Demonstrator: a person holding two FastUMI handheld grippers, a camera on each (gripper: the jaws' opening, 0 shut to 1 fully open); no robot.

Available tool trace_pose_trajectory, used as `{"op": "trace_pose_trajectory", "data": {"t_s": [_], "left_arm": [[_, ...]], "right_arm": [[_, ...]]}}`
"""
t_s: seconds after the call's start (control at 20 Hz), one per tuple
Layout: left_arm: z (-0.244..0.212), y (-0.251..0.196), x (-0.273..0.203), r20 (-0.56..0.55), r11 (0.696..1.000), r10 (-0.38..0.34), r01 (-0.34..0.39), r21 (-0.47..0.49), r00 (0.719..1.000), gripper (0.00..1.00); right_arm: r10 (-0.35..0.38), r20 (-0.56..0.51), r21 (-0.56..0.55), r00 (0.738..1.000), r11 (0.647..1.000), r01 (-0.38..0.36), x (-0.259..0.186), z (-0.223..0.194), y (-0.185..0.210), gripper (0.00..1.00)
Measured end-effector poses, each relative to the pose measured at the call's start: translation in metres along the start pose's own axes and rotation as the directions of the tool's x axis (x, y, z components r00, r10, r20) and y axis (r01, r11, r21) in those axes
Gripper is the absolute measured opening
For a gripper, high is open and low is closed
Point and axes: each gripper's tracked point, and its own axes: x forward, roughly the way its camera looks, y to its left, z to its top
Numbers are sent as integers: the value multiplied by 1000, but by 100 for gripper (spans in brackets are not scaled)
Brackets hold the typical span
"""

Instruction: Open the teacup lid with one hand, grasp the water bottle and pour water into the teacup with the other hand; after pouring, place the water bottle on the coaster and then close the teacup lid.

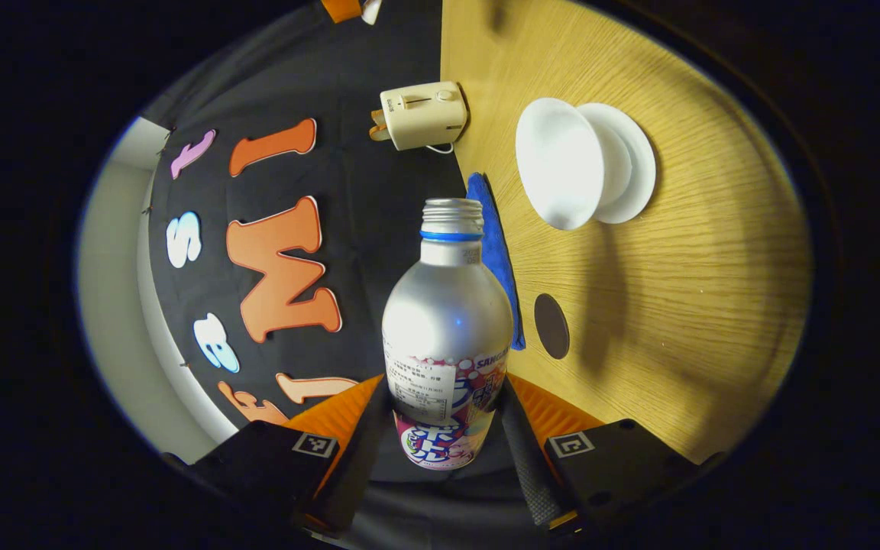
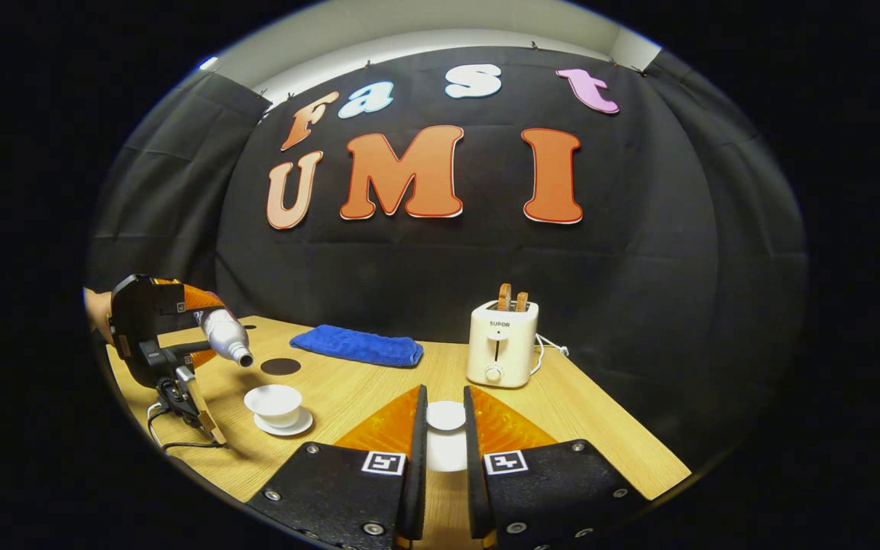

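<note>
I have the left hand-held gripper (image 1: pixel 446 428) clamped on the silver aluminium water bottle (image 1: pixel 446 328), both fingers pressing its labelled lower body. In the right gripper view the bottle (image 2: pixel 224 334) is tilted, its open mouth pointing down toward the uncovered white porcelain teacup (image 2: pixel 273 402) on its saucer (image 2: pixel 287 424), without touching it. My right hand-held gripper (image 2: pixel 444 439) grips the white round teacup lid (image 2: pixel 446 416) above the wooden tabletop (image 2: pixel 363 397). The dark round coaster (image 2: pixel 280 366) lies just beyond the cup, near the folded blue towel (image 2: pixel 357 345).

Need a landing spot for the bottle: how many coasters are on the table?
1. A dark round coaster lies on the table just beyond the teacup, beside the blue towel.
</note>
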Motion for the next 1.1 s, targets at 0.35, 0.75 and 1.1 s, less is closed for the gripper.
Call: {"op": "trace_pose_trajectory", "data": {"t_s": [0.35, 0.75, 1.1], "left_arm": [[-7, 6, 1, -7, 995, 13, -12, 101, 1000, 85], [-4, 35, 2, 5, 983, 71, -70, 171, 997, 85], [-13, 67, 2, 4, 967, 131, -128, 218, 991, 84]], "right_arm": [[0, 8, -1, 1000, 1000, 0, -3, 0, -4, 23], [13, 13, 0, 1000, 1000, -13, -2, 3, -2, 23], [23, 25, -6, 999, 1000, -22, -3, 7, 1, 23]]}}
